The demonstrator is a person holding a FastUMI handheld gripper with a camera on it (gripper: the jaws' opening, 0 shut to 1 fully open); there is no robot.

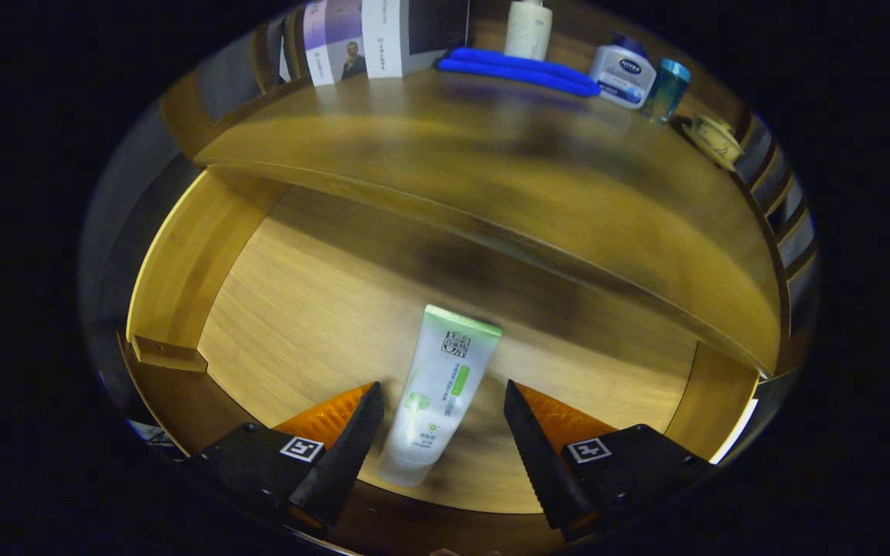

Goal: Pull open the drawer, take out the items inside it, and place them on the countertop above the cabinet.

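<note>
- The drawer [298, 309] is pulled open below the tabletop [491, 170], its wooden floor in plain sight.
- A tube [439, 390] lies on the drawer floor, flat end pointing toward the cabinet, the other end nearest the tool.
- The tool [439, 423] hangs over the drawer with its fingers spread wide, one on each side of the tube; neither finger touches it.
- On the tabletop, along the far edge: a blue cloth [518, 71], a pale bottle [528, 29] behind it, a white jar [623, 75], a teal cup [667, 89] beside the jar, and a small dish [711, 139] further right.
- Printed boxes [360, 38] stand at the far left of the tabletop.
</note>
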